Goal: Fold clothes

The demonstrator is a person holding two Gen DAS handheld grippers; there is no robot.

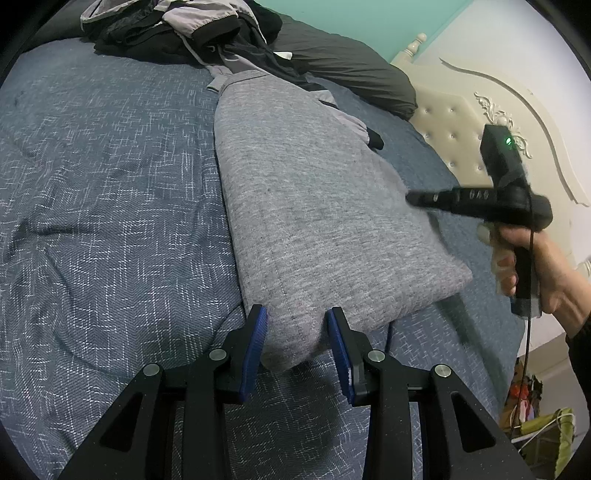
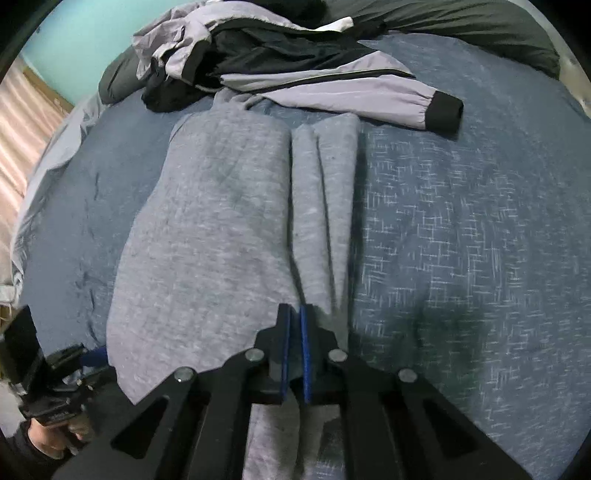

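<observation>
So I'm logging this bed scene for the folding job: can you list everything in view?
grey garment: one, heather grey, folded lengthwise, mid-bed
jacket: one, lilac-grey and black, crumpled at the garment's far end
bedspread: one, blue with white flecks, under everything
dark bedding: one bundle, charcoal, far edge of the bed
headboard: one, cream, tufted, on the right in the left wrist view
wall: teal, behind the bed
left claw: black with blue pads, jaws apart at the garment's near end
right claw: black with blue pads, shut, over the garment's folded edge
right hand: gripping the right claw's handle
</observation>
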